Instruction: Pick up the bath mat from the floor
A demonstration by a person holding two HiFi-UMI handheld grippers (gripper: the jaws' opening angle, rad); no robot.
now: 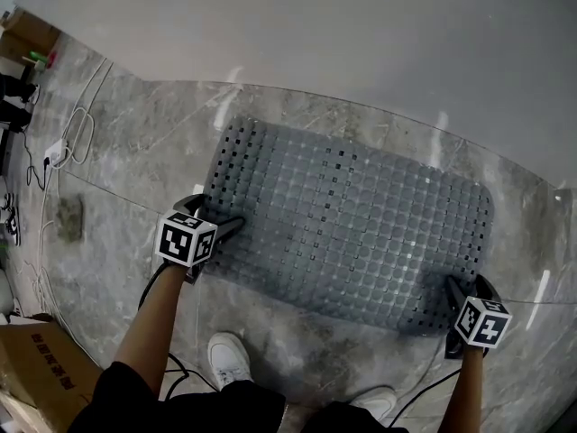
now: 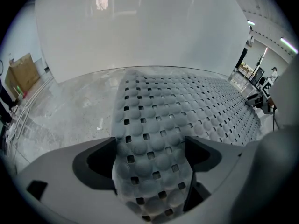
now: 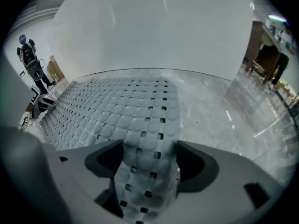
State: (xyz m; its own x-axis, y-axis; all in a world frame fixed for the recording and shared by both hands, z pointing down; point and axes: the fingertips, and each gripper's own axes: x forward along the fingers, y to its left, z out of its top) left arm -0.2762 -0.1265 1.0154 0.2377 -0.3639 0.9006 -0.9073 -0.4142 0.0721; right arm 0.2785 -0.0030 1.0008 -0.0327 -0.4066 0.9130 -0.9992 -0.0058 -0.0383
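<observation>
Grey perforated rubber bath mat (image 1: 352,224) lies flat on marble floor (image 1: 117,152). Your left gripper (image 1: 227,227) and right gripper (image 1: 453,287) straddle its near corners, jaws wide, nothing pinched. Clamp and lift remain.

bath mat (image 1: 347,228) | grey, perforated, bumpy | spread on floor

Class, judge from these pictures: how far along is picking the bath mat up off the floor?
Done: the left gripper and right gripper sit at the near corners of the bath mat, each with mat between its wide-open jaws. In hand: lining up the grips; neither looks clamped. Left: close both grippers and lift, since the mat lies flat on the floor.
</observation>
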